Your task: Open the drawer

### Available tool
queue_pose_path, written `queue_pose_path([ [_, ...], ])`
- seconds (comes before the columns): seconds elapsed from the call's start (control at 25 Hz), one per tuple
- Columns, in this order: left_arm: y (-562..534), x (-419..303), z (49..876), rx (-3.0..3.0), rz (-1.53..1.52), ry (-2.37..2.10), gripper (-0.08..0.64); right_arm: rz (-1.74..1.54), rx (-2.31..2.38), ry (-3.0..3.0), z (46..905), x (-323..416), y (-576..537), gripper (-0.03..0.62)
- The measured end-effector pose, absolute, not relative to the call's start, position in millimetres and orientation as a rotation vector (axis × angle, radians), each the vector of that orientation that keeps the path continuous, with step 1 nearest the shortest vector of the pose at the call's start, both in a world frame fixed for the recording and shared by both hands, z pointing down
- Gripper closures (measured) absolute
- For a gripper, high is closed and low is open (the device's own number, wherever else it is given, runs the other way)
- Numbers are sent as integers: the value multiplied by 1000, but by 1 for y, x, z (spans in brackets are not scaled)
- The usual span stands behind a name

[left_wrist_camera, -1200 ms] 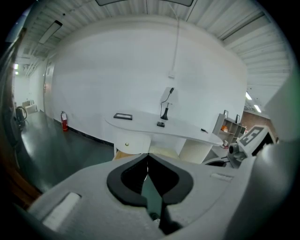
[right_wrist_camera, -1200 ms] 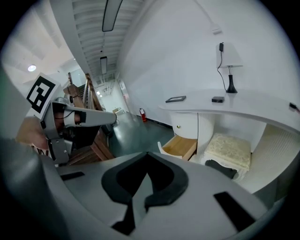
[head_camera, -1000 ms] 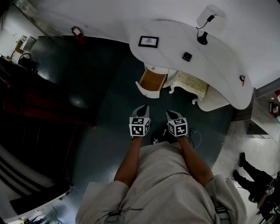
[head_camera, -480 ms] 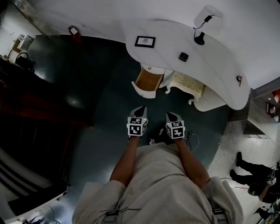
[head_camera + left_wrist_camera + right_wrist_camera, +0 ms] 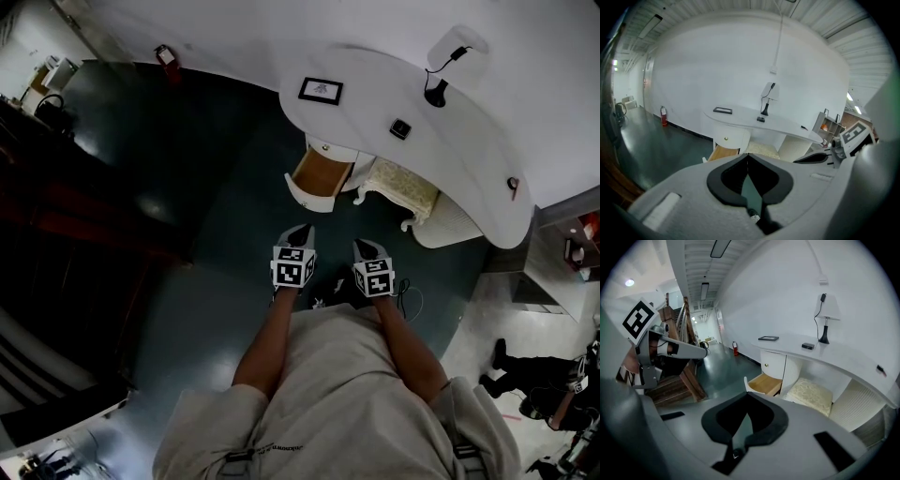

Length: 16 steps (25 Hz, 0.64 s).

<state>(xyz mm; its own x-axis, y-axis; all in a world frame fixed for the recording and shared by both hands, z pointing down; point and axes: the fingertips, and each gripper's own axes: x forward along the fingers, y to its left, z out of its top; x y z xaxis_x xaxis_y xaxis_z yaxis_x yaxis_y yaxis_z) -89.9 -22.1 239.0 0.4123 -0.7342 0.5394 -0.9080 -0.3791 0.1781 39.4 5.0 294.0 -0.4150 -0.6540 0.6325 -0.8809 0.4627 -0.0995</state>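
Dark floor (image 5: 187,187) w/ white desk (image 5: 366,84), drawer (image 5: 323,174) pulled out; left gripper (image 5: 304,229) & right gripper (image 5: 360,245) both closed, empty, well apart from it

A glossy dark green floor (image 5: 187,187) is catching the glare and running up to a plain white wall (image 5: 234,37). A curved white desk (image 5: 366,108) is hugging that wall, carrying a table lamp (image 5: 435,90) and a picture frame (image 5: 321,90), with a cream cushioned stool (image 5: 405,184) tucking under it. A wooden staircase (image 5: 687,380) is rising on the left, and ceiling strip lights (image 5: 704,290) are glowing.
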Motion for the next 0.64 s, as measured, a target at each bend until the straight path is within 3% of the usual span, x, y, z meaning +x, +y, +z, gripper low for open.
queue_pose_path([
  [0.64,-35,-119,243,2157,414,-1415,551,525,1164,-2274,291,12,-5,577],
])
